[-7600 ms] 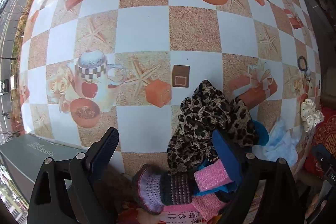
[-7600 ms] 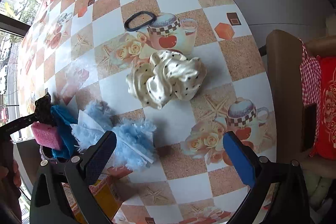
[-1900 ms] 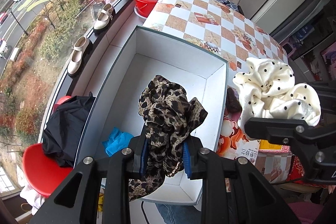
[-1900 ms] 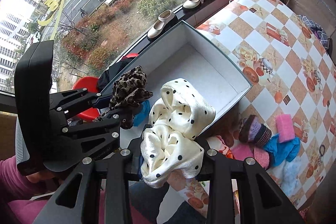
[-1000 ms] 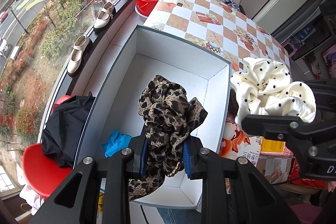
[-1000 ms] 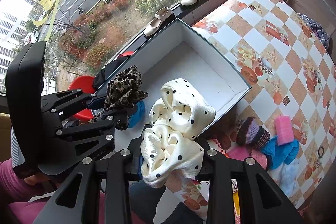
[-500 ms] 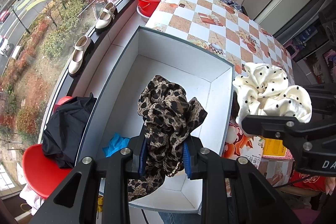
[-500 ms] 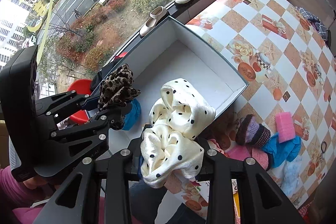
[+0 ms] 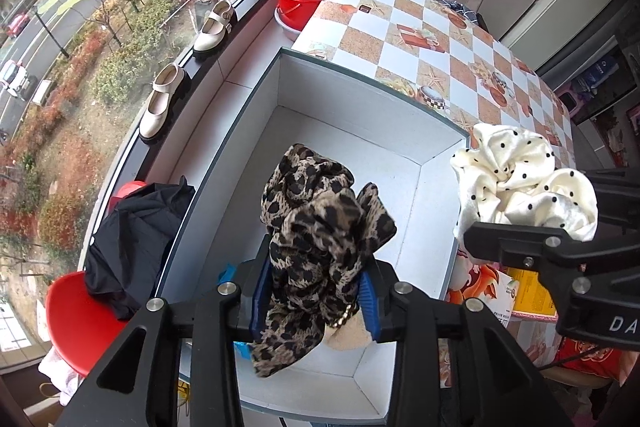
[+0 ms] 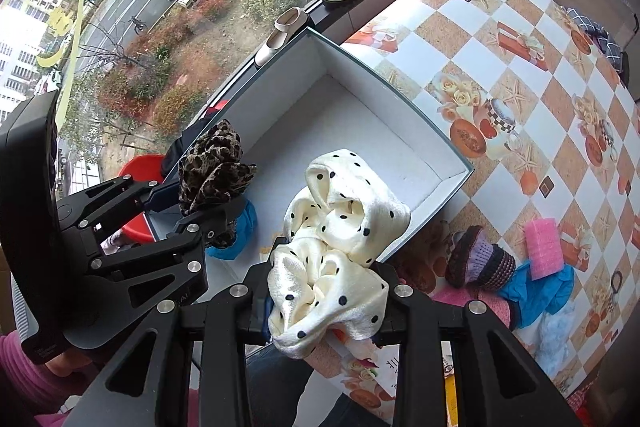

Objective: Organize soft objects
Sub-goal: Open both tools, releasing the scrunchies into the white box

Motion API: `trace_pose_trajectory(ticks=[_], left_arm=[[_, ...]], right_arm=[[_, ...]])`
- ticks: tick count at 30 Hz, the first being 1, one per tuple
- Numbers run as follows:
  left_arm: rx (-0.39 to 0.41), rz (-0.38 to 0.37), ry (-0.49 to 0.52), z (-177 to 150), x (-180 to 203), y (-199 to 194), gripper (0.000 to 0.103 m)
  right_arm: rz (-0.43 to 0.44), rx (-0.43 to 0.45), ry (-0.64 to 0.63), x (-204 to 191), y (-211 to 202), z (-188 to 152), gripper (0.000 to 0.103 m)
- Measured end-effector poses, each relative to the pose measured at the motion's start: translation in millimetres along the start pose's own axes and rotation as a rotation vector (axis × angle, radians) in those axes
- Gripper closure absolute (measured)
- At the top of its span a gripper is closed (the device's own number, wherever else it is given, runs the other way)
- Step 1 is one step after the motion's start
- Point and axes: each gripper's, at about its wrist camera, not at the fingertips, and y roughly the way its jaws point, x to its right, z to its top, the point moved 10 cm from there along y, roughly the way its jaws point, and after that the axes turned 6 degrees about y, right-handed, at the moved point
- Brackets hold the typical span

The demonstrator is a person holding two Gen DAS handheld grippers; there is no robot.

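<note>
Leopard scrunchie (image 9: 320, 227), cream scrunchie (image 10: 340, 247): two.

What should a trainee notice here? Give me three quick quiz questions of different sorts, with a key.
1. True or false: the leopard-print scrunchie hangs over the white box.
2. Which tool holds the cream polka-dot scrunchie? A left tool; B right tool.
3. Fill in: the pink sponge lies on the ____.

Key: 1 true; 2 B; 3 table.
</note>
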Motion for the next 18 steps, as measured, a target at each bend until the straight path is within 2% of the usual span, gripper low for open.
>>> trace_pose_trajectory(ticks=[3,5,8,10,11,12,14,17,18], left_arm=[[-0.008,0.022,-0.007,-2,-2,2,0.043],[-0.009,0.046,-0.014,-3,-5,2,0.037],[-0.023,0.052,-0.022,-4,-7,3,0.031],[-0.044,0.041,-0.035,-4,-7,5,0.024],[-0.063,0.041,-0.04,-5,-7,7,0.024],[-0.077,0.041,-0.041,-7,-8,10,0.024],[-0.088,0.05,-0.04,-9,-9,12,0.024],[-0.102,0.059,-0.038,-12,-9,13,0.02],[-0.113,0.064,-0.039,-13,-9,14,0.015]], right_arm=[[-0.002,0.004,0.006,0,0,3,0.069],[0.0,0.006,0.013,-1,0,5,0.069],[-0.002,0.02,0.019,-3,-3,11,0.055],[-0.004,0.03,0.019,-4,-5,15,0.055],[-0.004,0.033,0.021,-4,-6,15,0.046],[-0.006,0.037,0.026,-3,-6,16,0.025],[-0.013,0.047,0.044,0,-9,15,0.01],[-0.018,0.033,0.07,7,-8,12,0.01],[-0.021,0.03,0.078,10,-9,10,0.01]])
